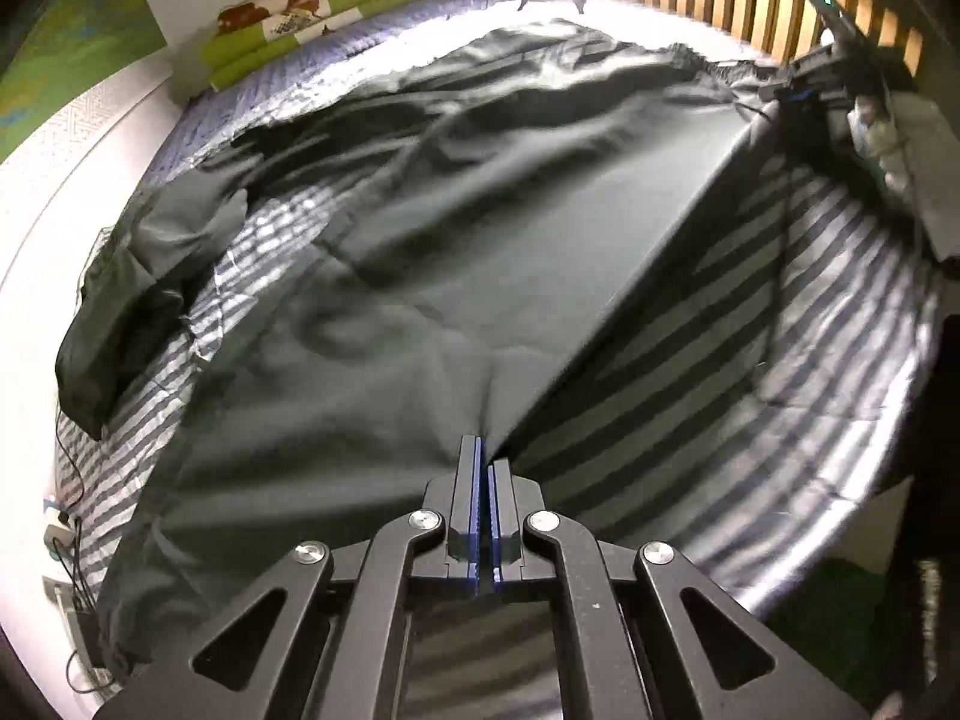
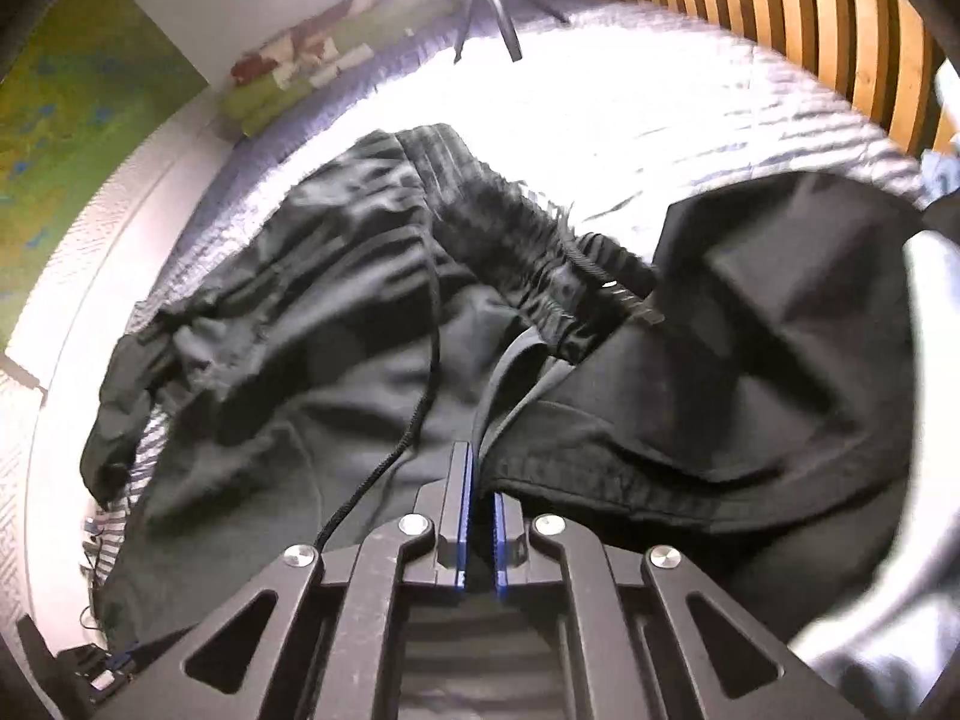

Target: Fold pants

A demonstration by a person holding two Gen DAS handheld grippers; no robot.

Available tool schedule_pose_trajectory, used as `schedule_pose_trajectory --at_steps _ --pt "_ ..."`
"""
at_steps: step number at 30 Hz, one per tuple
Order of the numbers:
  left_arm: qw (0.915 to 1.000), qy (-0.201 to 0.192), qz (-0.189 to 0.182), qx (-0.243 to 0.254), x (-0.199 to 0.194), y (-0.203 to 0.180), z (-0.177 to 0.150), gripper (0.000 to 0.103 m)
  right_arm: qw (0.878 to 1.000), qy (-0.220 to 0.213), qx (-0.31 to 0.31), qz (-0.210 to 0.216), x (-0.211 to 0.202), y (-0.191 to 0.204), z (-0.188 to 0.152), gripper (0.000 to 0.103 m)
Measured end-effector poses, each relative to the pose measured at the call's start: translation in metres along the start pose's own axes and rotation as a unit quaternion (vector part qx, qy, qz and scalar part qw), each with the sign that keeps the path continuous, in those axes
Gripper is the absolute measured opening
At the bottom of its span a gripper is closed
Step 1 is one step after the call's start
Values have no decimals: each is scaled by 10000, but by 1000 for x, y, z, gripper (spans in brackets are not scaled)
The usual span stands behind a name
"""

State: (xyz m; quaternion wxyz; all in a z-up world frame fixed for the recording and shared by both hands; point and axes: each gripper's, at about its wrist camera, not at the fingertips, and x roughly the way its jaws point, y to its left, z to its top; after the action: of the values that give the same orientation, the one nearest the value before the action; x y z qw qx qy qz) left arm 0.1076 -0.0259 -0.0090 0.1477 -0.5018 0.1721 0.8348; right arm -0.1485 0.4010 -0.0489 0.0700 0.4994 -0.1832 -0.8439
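Both jaws clamped on the pants [image 1: 420, 252]: left gripper [image 1: 485, 462] at bottom-centre edge, right gripper [image 2: 483, 480] at the waistband. Keep the span taut, lift evenly over the bed [image 1: 750, 348].

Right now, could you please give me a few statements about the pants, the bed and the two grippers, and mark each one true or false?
1. The left gripper is shut on the dark pants. True.
2. The pants lie on a bare wooden table. False: they lie on a striped bed cover.
3. The right gripper pinches the fabric beside a black drawstring. True.
4. The pants are already folded into a neat square. False: they are spread out and wrinkled.
5. A slatted wooden headboard stands behind the bed. True.
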Motion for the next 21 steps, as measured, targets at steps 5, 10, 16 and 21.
schedule_pose_trajectory --at_steps 5,10,16,21 --pt "9974 271 -659 137 -9 -14 -2 13 9949 -405 -460 -803 -44 15 -6 5" --pt "9976 278 -624 -121 -7 5 -16 52 9872 7 -904 -1317 -51 26 -15 19" --pt "9914 7 399 -1249 -11 117 -44 53 9688 -469 -2299 -792 -87 99 -32 19" --pt "9751 341 1241 -1807 16 210 -78 62 9440 -78 -3296 -132 -27 191 -32 20"
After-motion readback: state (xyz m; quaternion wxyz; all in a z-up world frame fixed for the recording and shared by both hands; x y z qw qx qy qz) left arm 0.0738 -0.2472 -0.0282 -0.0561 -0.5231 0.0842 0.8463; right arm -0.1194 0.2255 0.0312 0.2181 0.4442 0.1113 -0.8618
